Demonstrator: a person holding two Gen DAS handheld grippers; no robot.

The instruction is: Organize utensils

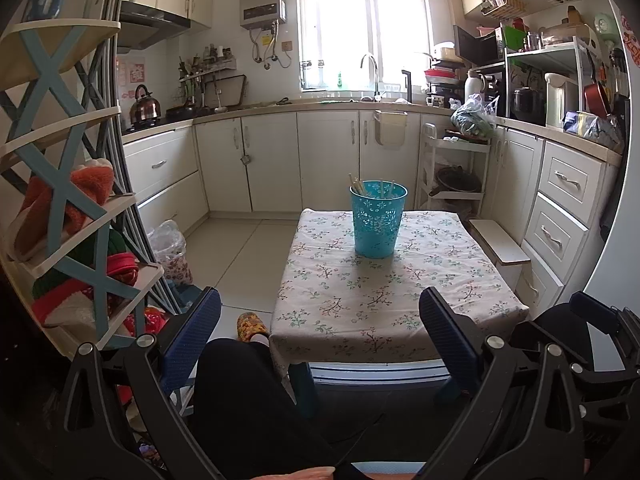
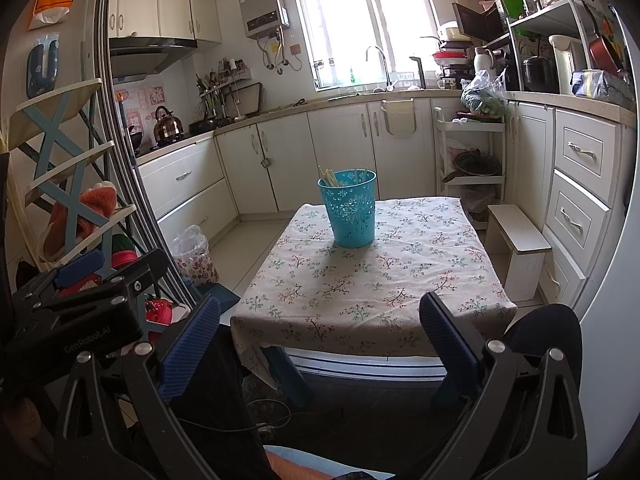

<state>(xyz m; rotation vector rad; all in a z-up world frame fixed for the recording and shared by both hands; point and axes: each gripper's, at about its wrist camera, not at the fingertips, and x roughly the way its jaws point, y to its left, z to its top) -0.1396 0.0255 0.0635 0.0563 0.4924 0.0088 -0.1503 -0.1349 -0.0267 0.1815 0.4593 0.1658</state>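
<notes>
A teal perforated basket [image 1: 378, 221] stands on the far half of a small table with a floral cloth [image 1: 384, 296]. Pale chopsticks [image 1: 357, 186] stick up inside it. In the right wrist view the basket [image 2: 350, 210] and its chopsticks [image 2: 329, 177] stand at the same far spot on the cloth [image 2: 372, 284]. My left gripper [image 1: 320, 332] is open and empty, held back from the table's near edge. My right gripper [image 2: 320, 334] is open and empty, also short of the near edge. The other gripper shows at the left of the right wrist view.
A shoe rack [image 1: 60, 200] stands close on the left. A small white stool [image 2: 520, 244] sits right of the table, beside drawers [image 2: 580, 200]. A bagged bin [image 2: 196, 254] stands on the floor at left. Kitchen counters line the back wall. The person's dark-trousered legs lie below the grippers.
</notes>
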